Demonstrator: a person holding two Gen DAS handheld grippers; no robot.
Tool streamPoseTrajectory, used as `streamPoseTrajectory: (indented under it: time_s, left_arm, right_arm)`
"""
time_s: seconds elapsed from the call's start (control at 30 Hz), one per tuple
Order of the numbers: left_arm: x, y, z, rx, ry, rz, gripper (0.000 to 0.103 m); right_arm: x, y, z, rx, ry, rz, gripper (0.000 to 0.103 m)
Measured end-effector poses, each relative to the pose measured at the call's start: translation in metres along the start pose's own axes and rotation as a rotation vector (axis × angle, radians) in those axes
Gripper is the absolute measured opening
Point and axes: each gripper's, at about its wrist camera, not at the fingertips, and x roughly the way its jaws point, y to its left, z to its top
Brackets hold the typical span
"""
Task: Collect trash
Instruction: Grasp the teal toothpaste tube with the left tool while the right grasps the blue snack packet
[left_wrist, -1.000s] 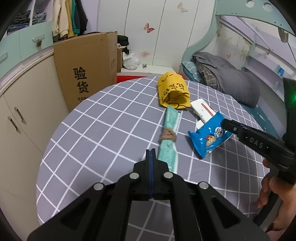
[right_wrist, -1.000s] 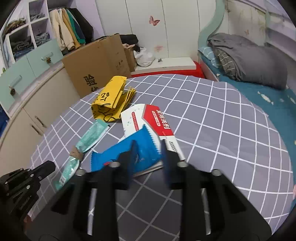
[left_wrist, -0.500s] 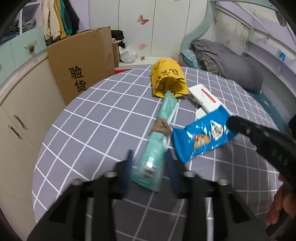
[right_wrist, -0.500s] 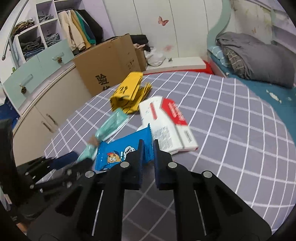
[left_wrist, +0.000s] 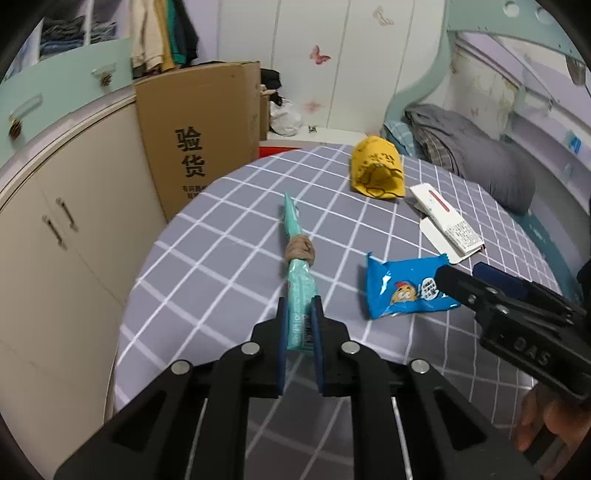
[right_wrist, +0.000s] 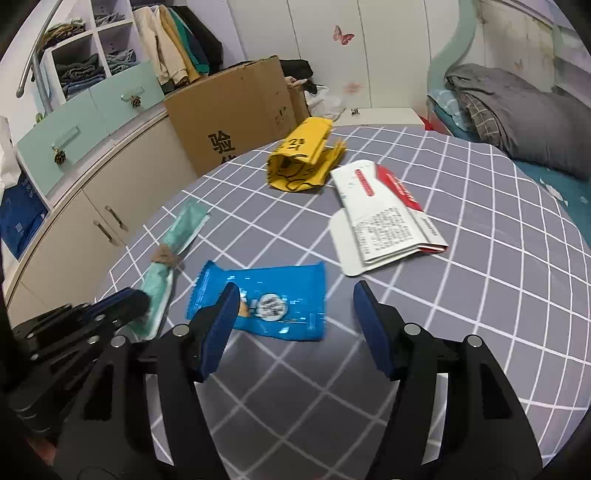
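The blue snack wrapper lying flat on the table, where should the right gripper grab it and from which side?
Probably the near short edge of the blue snack wrapper, coming in low from the camera side. It lies flat and thin, so a top-down pinch has little to bite; that edge looks slightly lifted. The right gripper already stands open there, its jaws just widened.

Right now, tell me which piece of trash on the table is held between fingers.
The teal wrapper: the left gripper's fingers pinch its near end. The blue packet, white box and yellow bag lie free.

Glossy blue plastic wrapper (right_wrist: 264, 299), matt cloth table cover (right_wrist: 480, 258), plain brown cardboard box (right_wrist: 236, 118)
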Motion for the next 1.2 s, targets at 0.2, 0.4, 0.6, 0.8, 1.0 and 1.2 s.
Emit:
streamPoseTrajectory:
  time_s: [0.2,0.4,0.6,0.8,1.0,1.2]
  left_arm:
    - [-0.01,0.016,-0.008,-0.023,-0.01,-0.003,0.011]
    - [-0.003,0.027,-0.016,-0.054,0.01,-0.035,0.01]
    - [-0.006,0.036,-0.016,-0.091,-0.011,-0.064,0.01]
    - [-0.013,0.051,-0.019,-0.133,-0.023,-0.092,0.009]
    - [-0.027,0.065,-0.022,-0.163,-0.054,-0.102,0.009]
    - [-0.045,0.077,-0.023,-0.185,-0.094,-0.111,0.009]
  right_arm:
    - [0.018,0.029,0.005,-0.067,0.038,-0.04,0.085]
    - [0.041,0.052,0.006,-0.138,0.095,-0.109,0.093]
    - [0.047,0.055,0.005,-0.179,0.113,-0.157,0.072]
    - [0.037,0.061,0.001,-0.203,0.094,-0.164,0.029]
    - [0.023,0.06,-0.001,-0.18,0.064,-0.118,0.024]
    - [0.003,0.086,0.0,-0.183,0.025,-0.029,0.017]
